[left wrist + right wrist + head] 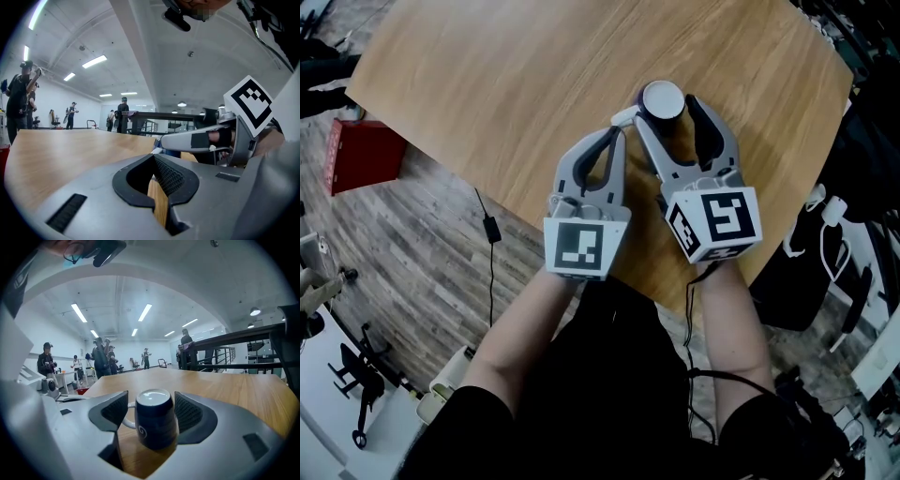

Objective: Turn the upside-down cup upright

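Cup: the cup (154, 425) stands upside down on the wooden surface (487, 84), rim down and pale base up. Its handle (127, 420) points toward the left gripper's side.
Right gripper: the right gripper (664, 112) has its jaws spread wide, one on each side of the cup. The pads sit just beside the cup's wall and do not appear to press on it, so nothing is held.
Left gripper: the left gripper (616, 131) has its jaws together with nothing in them. It lies just beside the right one, its tip near the handle.
Done: the cup is framed for a grasp, and nothing more.
Left: closing on the cup, lifting it, turning it over and setting it down on its base.
Writing: no words or brand can be read. The cup's dark wall has a small white swirl (142, 432), and the cubes (578, 246) carry only black-and-white square patterns.
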### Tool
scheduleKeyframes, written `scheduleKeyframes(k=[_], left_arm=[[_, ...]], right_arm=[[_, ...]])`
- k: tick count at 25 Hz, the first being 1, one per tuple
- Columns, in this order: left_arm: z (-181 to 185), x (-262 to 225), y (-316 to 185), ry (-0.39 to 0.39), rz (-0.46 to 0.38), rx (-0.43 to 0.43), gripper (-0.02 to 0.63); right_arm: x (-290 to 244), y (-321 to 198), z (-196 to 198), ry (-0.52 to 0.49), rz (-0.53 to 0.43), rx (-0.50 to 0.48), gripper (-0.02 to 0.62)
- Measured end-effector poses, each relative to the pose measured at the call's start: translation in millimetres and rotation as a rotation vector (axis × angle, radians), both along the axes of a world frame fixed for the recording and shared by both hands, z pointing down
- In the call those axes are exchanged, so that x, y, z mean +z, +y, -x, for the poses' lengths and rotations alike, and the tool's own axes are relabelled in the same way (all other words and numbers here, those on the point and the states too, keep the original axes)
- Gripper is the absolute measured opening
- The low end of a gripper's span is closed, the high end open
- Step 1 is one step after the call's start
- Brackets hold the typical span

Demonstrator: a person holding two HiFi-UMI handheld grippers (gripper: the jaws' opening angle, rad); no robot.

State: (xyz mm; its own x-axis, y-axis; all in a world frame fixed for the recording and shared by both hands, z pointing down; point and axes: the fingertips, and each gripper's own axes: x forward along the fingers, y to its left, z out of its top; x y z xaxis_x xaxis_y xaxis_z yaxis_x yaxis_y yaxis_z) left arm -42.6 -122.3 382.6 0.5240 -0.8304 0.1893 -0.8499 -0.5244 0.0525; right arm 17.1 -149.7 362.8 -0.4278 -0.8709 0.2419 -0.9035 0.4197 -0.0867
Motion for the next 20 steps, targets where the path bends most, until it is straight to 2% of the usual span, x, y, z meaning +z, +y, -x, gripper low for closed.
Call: scheduleKeyframes(k=[9, 14, 20], left_arm=[[-1.4, 2.0, -3.6, 0.006, 0.016, 0.005, 0.008], [0.2, 2.3, -5.9, 0.006, 0.021, 0.009, 0.008], [3.7, 3.0, -9.2, -0.013, 0.013, 0.013, 0.008]], right_arm=[[8.5, -26.9, 1.4, 0.01, 0.032, 0.021, 0.282], [3.5, -35.4, 8.6, -0.01, 0.019, 0.0, 0.282], [6.4, -43.9, 14.2, 0.028, 0.014, -0.025, 0.282]])
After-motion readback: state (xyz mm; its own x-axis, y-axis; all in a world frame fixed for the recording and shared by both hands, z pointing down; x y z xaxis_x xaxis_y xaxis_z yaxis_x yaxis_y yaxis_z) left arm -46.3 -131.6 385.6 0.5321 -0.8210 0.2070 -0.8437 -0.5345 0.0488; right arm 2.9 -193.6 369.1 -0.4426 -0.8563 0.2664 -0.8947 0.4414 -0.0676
